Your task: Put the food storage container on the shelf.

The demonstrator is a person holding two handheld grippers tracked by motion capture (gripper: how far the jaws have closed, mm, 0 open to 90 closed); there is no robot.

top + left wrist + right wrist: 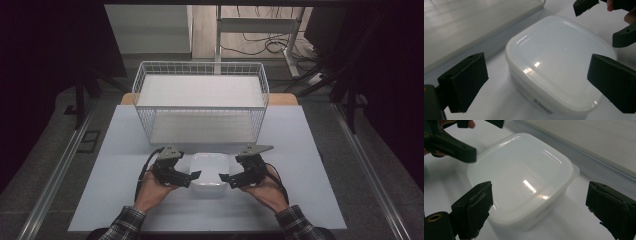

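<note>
Tongs (194, 175) flank upright lidded container (209, 174) (squarish, no long axis).

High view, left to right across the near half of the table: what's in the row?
left gripper → white lidded container → right gripper. Both grippers point inward at the container, fingers open, not touching it.

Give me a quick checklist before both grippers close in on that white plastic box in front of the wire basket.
1. Left gripper open: ok.
2. Right gripper open: ok.
3. Box sits between the two grippers: ok.
4. Lid on the box: ok; whether it is snapped tight, cannot tell.
5. Fingers off the box: ok.
6. Basket upright behind the box, nothing visible inside: ok.
</note>
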